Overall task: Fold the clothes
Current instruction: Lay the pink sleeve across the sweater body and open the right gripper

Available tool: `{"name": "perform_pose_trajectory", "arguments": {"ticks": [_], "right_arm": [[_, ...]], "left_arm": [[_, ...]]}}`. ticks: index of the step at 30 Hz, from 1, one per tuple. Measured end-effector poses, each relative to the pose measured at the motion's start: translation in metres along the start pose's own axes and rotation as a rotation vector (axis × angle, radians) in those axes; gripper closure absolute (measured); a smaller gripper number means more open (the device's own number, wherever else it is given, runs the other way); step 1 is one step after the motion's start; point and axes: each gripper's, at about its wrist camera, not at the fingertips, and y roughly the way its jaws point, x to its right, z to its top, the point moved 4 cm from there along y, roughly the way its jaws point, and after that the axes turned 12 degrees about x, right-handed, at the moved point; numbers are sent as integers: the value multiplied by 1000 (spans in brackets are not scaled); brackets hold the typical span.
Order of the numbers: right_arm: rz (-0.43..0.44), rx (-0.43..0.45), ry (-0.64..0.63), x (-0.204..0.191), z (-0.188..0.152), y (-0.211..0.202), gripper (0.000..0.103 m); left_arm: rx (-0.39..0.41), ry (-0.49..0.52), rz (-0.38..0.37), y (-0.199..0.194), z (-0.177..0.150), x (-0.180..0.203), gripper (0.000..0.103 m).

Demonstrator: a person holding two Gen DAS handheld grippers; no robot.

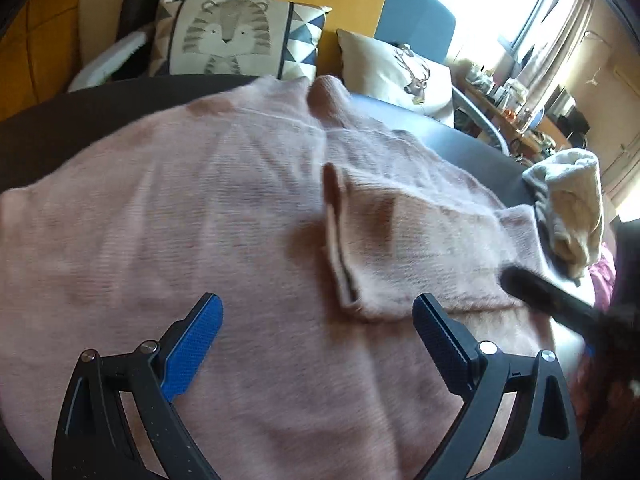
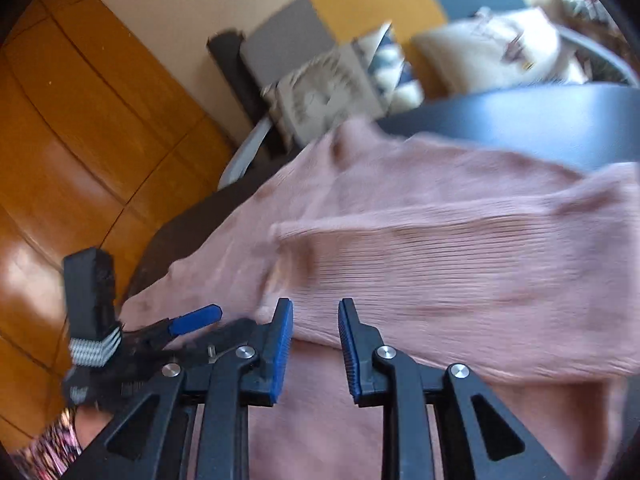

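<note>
1. A pink knitted sweater (image 1: 224,216) is lying spread across a dark round table (image 1: 460,128), covering most of its top; only the table's far rim is showing beyond the sweater's collar

2. One sleeve (image 1: 404,240) is lying folded inward over the sweater's body, its cuff edge running down the middle of the sweater; in the right wrist view the same sleeve (image 2: 460,260) is crossing the sweater (image 2: 400,168) as a ribbed band

3. The left gripper (image 1: 318,336) is hovering over the sweater's lower part, just below the folded sleeve, with its jaws spread wide and nothing between the blue pads; whether its fingertips are touching the knit cannot be told

4. The right gripper (image 2: 316,344) is sitting at the near edge of the folded sleeve, jaws parted by a narrow gap and holding nothing; the sleeve's hem is lying just beyond the fingertips

5. From the right wrist view the left gripper (image 2: 192,320) is showing at the sweater's left edge, blurred

6. A cream garment (image 1: 568,204) is lying crumpled on the table to the right of the sweater, just beside the sleeve's shoulder end

7. Beyond the sweater's collar a tiger-print cushion (image 1: 236,36) and a cream cushion (image 1: 396,72) are leaning on a sofa behind the table

8. Both views are motion-blurred
</note>
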Motion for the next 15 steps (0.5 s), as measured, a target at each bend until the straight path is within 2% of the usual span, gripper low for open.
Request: {"name": "perform_pose_trajectory", "arguments": {"ticks": [3,5,6,7,9,10,13,15], "right_arm": [[-77,26,-24,27,-7,-25,80],[-139,41,-29,44,-13,-35,80],[-172,49,-27,52,-17,-39,80],[-189,57,-18,60,-20,-43,80],[-211,74,-4,71,-24,-48,80],[-215,82,1,75,-25,-50,80],[-224,111,-1,81,-30,-61,80],[-229,128,-8,83,-32,-67,80]], "left_arm": [[11,-16,-7,7,3,8,5],[23,-15,-37,9,5,17,5],[28,-13,-53,10,6,21,10],[34,-12,-70,11,7,26,19],[0,10,-57,19,5,33,63],[-25,24,-30,25,2,36,75],[-18,4,-40,23,4,34,93],[-9,-12,-51,21,6,33,97]]}}
